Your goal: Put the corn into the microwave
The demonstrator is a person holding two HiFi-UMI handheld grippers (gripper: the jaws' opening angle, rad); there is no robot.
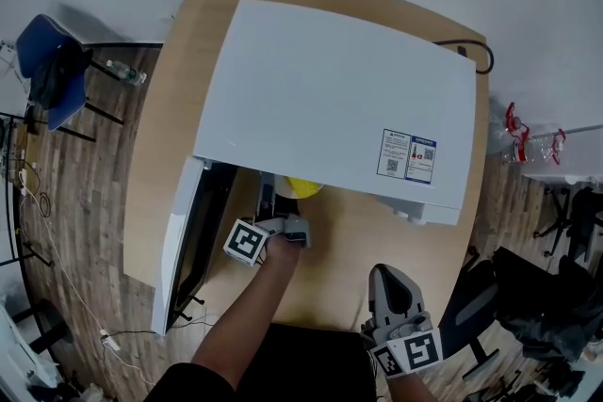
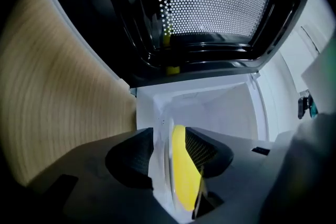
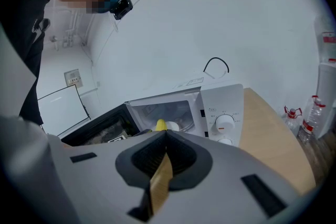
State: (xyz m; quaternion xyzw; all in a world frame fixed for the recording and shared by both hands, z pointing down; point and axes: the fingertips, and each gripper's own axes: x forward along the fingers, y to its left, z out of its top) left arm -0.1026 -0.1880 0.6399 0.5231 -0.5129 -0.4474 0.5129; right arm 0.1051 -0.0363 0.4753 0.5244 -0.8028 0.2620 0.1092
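A white microwave (image 1: 339, 99) stands on a round wooden table (image 1: 170, 108), its door (image 1: 184, 240) swung open to the left. The yellow corn (image 1: 303, 187) shows just inside the opening. My left gripper (image 1: 287, 226) is held level at the mouth of the cavity. In the left gripper view the corn (image 2: 184, 170) lies on a white plate (image 2: 167, 165) between the open jaws of that gripper (image 2: 170, 134), with the pads not pressing on it. My right gripper (image 1: 396, 301) hangs shut and empty over the table's near edge, and its own view shows the microwave (image 3: 220, 113) and the corn (image 3: 160, 124) ahead.
A black cable (image 1: 476, 52) runs behind the microwave. A blue chair (image 1: 52, 61) stands on the floor at the left, plastic bottles (image 1: 528, 141) at the right, and a dark chair (image 1: 490, 297) near the right gripper. The microwave's dial panel (image 3: 224, 123) faces my right gripper.
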